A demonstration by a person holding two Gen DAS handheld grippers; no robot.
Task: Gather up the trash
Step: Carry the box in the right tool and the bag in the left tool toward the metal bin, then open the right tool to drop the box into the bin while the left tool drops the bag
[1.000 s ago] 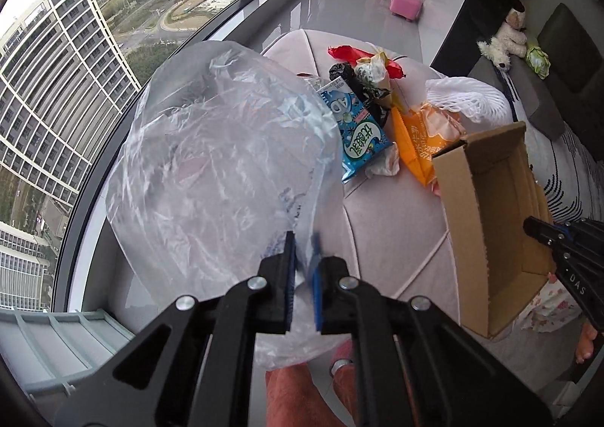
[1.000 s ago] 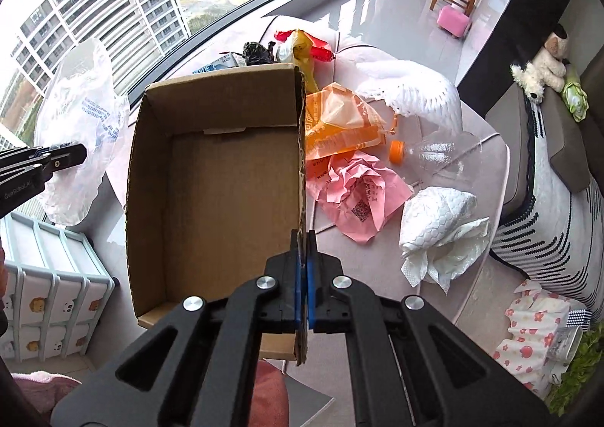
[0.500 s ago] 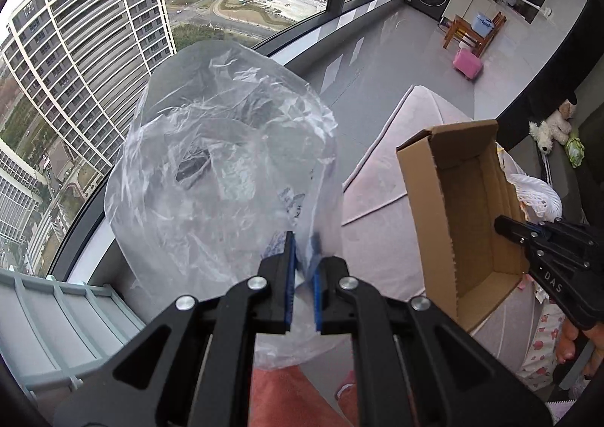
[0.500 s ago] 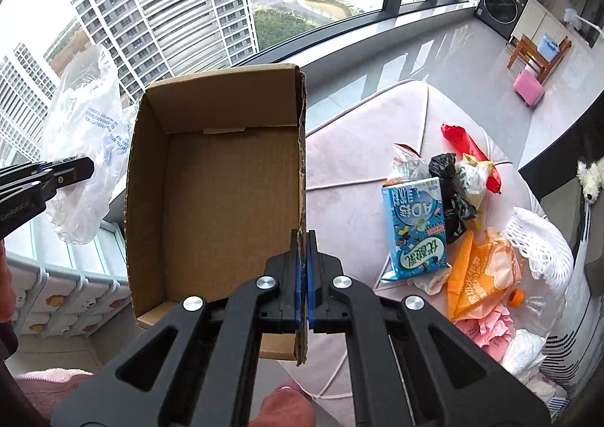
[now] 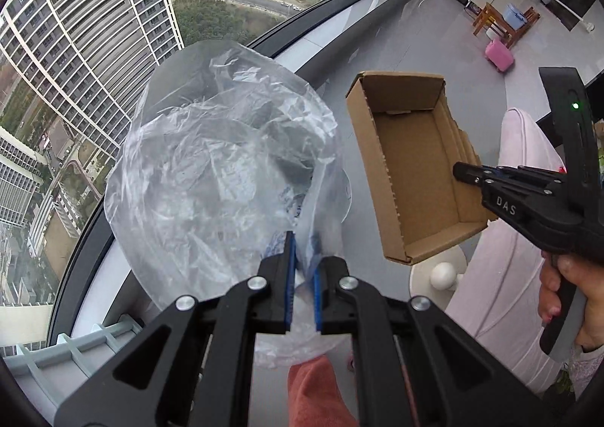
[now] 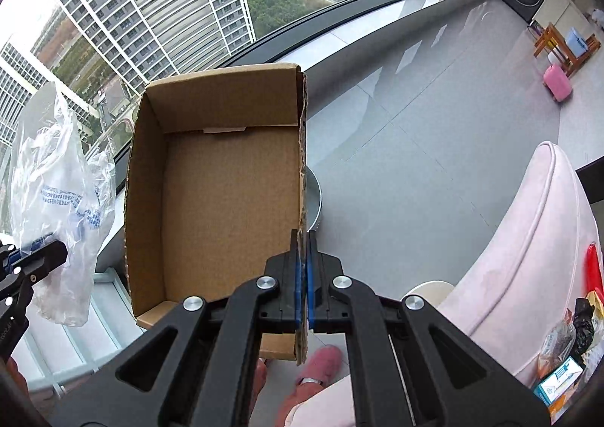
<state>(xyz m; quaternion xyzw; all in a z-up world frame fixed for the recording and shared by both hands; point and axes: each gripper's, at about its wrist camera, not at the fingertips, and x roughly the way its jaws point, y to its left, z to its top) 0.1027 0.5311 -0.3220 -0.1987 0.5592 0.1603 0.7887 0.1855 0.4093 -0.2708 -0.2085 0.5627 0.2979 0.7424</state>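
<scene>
My left gripper (image 5: 302,268) is shut on a clear crumpled plastic bag (image 5: 222,178) with blue print, held in the air; the bag also shows at the left of the right wrist view (image 6: 56,193). My right gripper (image 6: 303,268) is shut on the right wall of an empty open cardboard box (image 6: 222,208), held up in the air; the box shows in the left wrist view (image 5: 411,162) to the right of the bag. A round grey bin (image 6: 315,200) stands on the floor, mostly hidden behind the box. Leftover trash (image 6: 566,359) lies on the pink ottoman (image 6: 528,245) at the far right.
A curved window wall (image 6: 339,11) and grey tiled floor (image 6: 434,117) lie ahead. A pale plastic drawer unit (image 5: 68,355) stands low on the left. A white round stool (image 5: 438,268) sits by the ottoman. My slippered feet (image 6: 321,363) are below.
Both grippers have swung left, away from the ottoman and its trash, toward the window and floor. The bag and box stayed gripped. The grey bin has come into view behind the box.
</scene>
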